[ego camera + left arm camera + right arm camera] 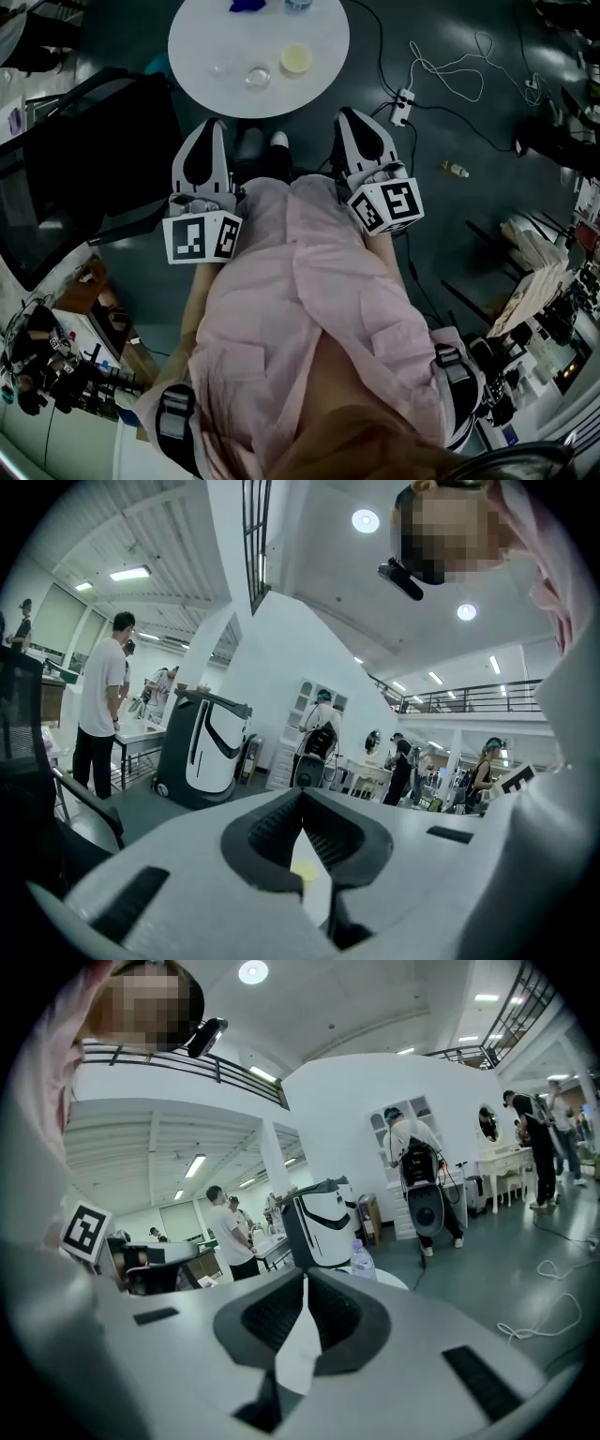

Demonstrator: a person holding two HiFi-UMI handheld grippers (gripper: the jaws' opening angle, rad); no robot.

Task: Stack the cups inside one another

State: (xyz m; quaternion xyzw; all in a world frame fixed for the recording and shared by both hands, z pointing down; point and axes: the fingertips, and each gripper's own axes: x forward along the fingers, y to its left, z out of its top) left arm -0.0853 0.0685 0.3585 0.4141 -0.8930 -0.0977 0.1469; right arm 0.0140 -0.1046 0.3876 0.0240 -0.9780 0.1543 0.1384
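The round white table [202, 56] is cut off at 12 o'clock, and a blue object [248, 5] there is barely readable. On the table stand a pale yellow cup [296, 59] and, at its 8 o'clock, a transparent cup [258, 77]; a third is faint. The left gripper [213, 125] and right gripper [346, 114], with ribbed dark pads, are both pinched together and empty near the table's 6 o'clock rim.

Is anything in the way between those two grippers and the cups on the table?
Nothing visible. The left gripper and right gripper hover at the near edge of the white table, both shut and empty; only bare tabletop lies before the yellow cup and the clear cup.
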